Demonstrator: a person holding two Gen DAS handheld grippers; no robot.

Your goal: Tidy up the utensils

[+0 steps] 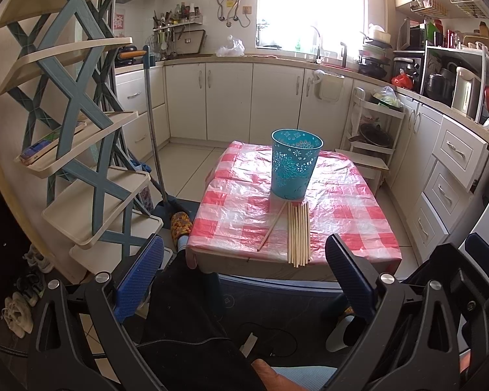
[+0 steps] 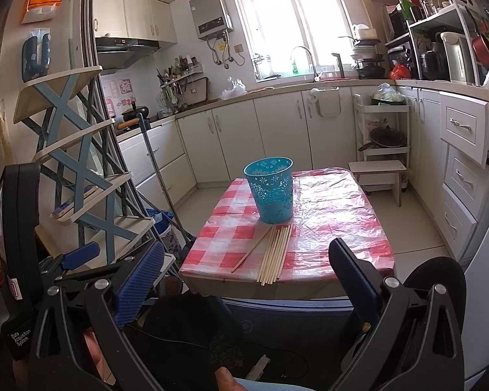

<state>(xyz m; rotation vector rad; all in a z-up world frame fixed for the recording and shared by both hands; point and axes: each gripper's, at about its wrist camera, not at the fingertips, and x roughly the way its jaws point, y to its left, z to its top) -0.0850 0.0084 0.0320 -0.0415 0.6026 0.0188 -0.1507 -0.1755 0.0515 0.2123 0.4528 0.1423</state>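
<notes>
A teal perforated cup (image 1: 295,164) stands upright on a small table with a red-and-white checked plastic cover (image 1: 342,215). Several wooden chopsticks (image 1: 298,233) lie side by side in front of the cup, reaching the near table edge; one lies askew to their left. The cup (image 2: 272,190) and chopsticks (image 2: 274,254) also show in the right wrist view. My left gripper (image 1: 244,257) is open and empty, held back from the table's near edge. My right gripper (image 2: 246,260) is open and empty, also short of the table.
A blue-and-cream shelf rack (image 1: 81,150) stands to the left, with a mop (image 1: 155,130) beside it. A white stool (image 2: 379,176) and a trolley (image 2: 383,130) stand beyond the table on the right. Kitchen cabinets (image 1: 228,97) line the back and right walls. The person's legs are below.
</notes>
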